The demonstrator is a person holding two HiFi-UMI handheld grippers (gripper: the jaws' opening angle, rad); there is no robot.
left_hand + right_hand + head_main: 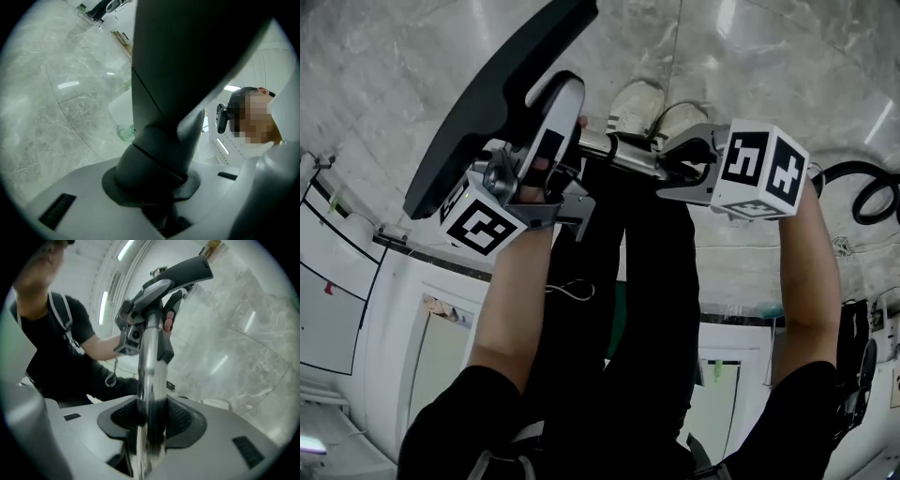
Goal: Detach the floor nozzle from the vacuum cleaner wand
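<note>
The black floor nozzle [497,94] is lifted off the floor at the upper left of the head view, its white and dark neck [558,112] turned toward me. My left gripper [539,183] is shut on that neck [159,154], which fills the left gripper view between the pads. The chrome wand [633,155] runs from the neck to the right, and the two look joined. My right gripper [675,164] is shut on the wand [150,376]. The right gripper view looks along the tube to the nozzle [183,270] and the left gripper [133,333].
Grey marble floor [750,66] lies below, with the person's white shoes [642,103] and black trouser legs under the wand. A black hose loop [872,192] lies at the right. A small greenish bottle [125,133] stands on the floor by a white panel.
</note>
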